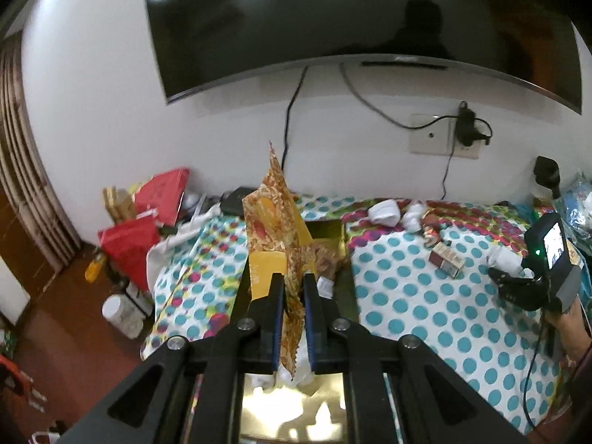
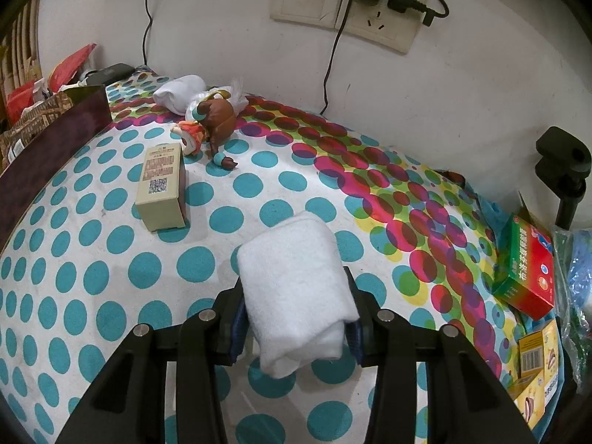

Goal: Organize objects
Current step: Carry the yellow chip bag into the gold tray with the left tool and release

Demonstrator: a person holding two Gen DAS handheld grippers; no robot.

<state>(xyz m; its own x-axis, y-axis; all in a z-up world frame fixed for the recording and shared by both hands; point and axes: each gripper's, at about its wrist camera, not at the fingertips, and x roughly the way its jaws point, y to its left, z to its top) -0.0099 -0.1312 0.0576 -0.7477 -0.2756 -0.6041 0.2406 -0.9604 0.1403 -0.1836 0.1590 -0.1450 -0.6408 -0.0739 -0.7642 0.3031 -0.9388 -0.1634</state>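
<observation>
left gripper (image 1: 294, 281): jaws pinching together on a thin patterned orange-gold wrapper (image 1: 275, 218), wrapper sticking up between the fingers, lifted above the box
gold box (image 1: 325, 235): lying open on the dotted cloth (image 1: 407, 296) below the left gripper, gold lining showing, white bits visible near the bottom edge of the view
right gripper (image 2: 296, 318): jaws clamping a rolled white towel (image 2: 296, 288) from both sides, towel sitting on or just above the cloth, cannot tell which
small tan box (image 2: 161, 185): lying on the cloth, left of the towel, apart from it
doll figure (image 2: 211, 122): lying on its side beyond the tan box, near the wall, touching a second white roll (image 2: 179, 92)
red-green carton (image 2: 529, 270): sitting at the cloth's right edge, yellow cartons (image 2: 536, 355) just below it
dark box wall (image 2: 55, 140): standing at far left in the right wrist view
TV (image 1: 333, 18): hanging on the wall above, cables running down to a socket (image 1: 440, 133)
red bags (image 1: 148, 214): piling up left of the table
</observation>
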